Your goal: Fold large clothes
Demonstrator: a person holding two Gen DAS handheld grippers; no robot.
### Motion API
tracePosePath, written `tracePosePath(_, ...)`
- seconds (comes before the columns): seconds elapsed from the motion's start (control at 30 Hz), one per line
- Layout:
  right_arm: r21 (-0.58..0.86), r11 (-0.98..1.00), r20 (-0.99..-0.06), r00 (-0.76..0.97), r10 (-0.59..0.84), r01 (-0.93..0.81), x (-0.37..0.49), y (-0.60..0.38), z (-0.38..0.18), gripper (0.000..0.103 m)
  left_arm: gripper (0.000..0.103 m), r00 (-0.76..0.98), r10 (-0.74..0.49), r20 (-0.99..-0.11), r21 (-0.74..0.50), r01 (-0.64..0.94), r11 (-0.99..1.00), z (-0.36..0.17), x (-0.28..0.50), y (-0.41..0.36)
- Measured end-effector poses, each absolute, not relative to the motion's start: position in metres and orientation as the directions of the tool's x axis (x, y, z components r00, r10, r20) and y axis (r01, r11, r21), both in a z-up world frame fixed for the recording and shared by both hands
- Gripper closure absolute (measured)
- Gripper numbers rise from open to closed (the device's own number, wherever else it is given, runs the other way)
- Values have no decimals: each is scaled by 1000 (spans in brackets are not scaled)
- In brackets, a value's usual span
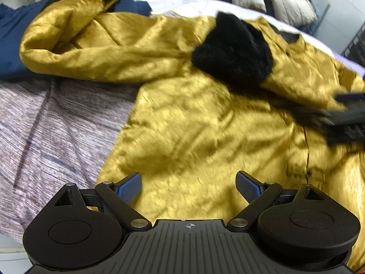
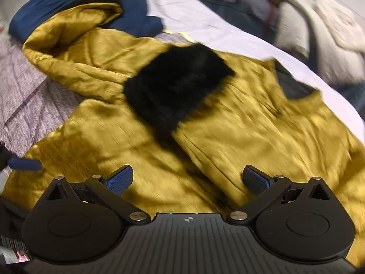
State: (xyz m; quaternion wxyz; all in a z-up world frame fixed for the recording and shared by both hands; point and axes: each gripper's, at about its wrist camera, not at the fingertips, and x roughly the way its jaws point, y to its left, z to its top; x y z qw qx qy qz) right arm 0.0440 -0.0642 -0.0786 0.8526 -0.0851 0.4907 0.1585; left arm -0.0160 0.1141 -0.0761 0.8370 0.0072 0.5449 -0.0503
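A large gold satin jacket (image 1: 194, 125) with a navy outer shell lies spread lining-up on the bed; it also fills the right wrist view (image 2: 251, 132). A sleeve with a black furry cuff (image 1: 235, 52) is folded across its body, and the cuff shows in the right wrist view (image 2: 178, 84) too. My left gripper (image 1: 189, 186) is open and empty just above the jacket's lower part. My right gripper (image 2: 187, 180) is open and empty over the jacket's middle. The right gripper shows blurred at the right edge of the left wrist view (image 1: 349, 118).
A grey-striped blanket (image 1: 45, 132) covers the bed to the left of the jacket. A white sheet (image 2: 205, 22) lies behind it. Cream and grey clothes (image 2: 319, 22) are piled at the back right. A navy fabric fold (image 1: 13, 41) sits at the far left.
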Motion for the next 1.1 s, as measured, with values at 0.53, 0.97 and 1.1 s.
tracePosePath(0.53,47,995,-817,577,-10,83,-11,-190,-47,1,0,520,-201,-830,-152,137,979,-43,119,93)
tracePosePath(0.97,197,920,-789,612,-57,340,18,-272,-24,1,12,381,-273,-883,-186,249,950,-85,167,31)
tracePosePath(1.1,203,909,-796,602,-64,365,57,-289,-30,6,39,388,-295,-873,-195,276,941,-82,149,32)
